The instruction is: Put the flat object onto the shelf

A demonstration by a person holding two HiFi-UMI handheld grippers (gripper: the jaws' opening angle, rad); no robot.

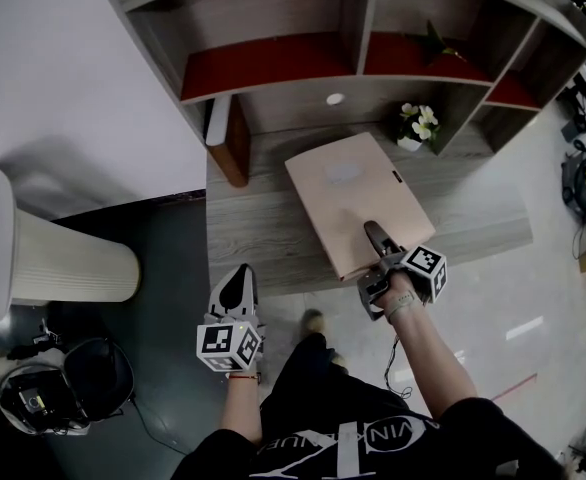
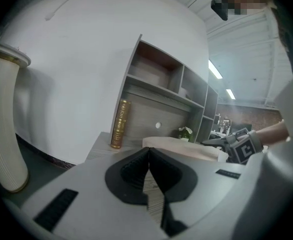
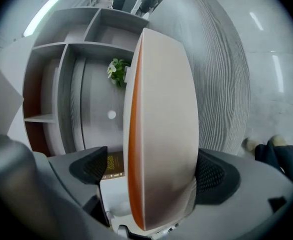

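Right gripper (image 1: 375,236) straddles the near end of the flat object (image 1: 358,203) with its jaws spread wide. One pad stands clear of it with a gap showing, so there's no squeeze on it! The flat object (image 3: 161,124), pale with an orange edge, lies on the wooden desk top (image 1: 263,228), its near corner right at the front edge. Above it sits the shelf (image 1: 273,68) with its red-lined compartments, and the object is not up there yet. Left gripper (image 1: 238,283) hangs off the desk's front, jaws pressed together on nothing. Further out, a small flower pot (image 1: 415,125) sits at the back of the desk near the object's far corner. A brown book (image 1: 235,140) stands upright at the back left. A white ribbed cylinder (image 1: 63,258) rests on the dark floor to the left.
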